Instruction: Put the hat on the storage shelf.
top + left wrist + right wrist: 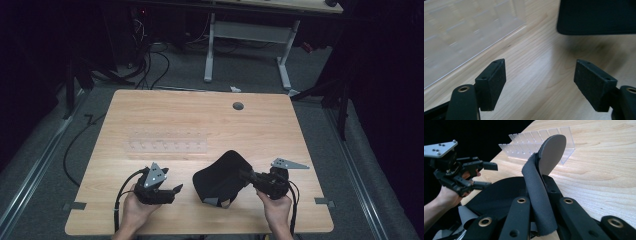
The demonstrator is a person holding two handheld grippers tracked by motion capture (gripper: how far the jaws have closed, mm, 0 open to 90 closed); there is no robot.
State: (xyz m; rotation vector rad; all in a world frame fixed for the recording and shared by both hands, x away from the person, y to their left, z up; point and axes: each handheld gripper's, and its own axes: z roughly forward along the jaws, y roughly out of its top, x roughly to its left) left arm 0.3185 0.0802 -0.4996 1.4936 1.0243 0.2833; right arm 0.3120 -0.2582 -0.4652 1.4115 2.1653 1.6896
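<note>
A black flexible pad with a grey underside lies on the wooden table, its right edge lifted and curled. My right gripper is shut on that edge; in the right gripper view the folded edge stands between its jaws, the grey underside turned up. My left gripper hangs just left of the pad, open with nothing between its pads. The pad's corner lies ahead of it. The right gripper view also catches the left gripper, open.
A clear plastic rack with several slots lies on the table beyond the grippers, seen close in the left gripper view. A round cable hole sits near the far edge. Cables and another desk's legs stand on the floor behind.
</note>
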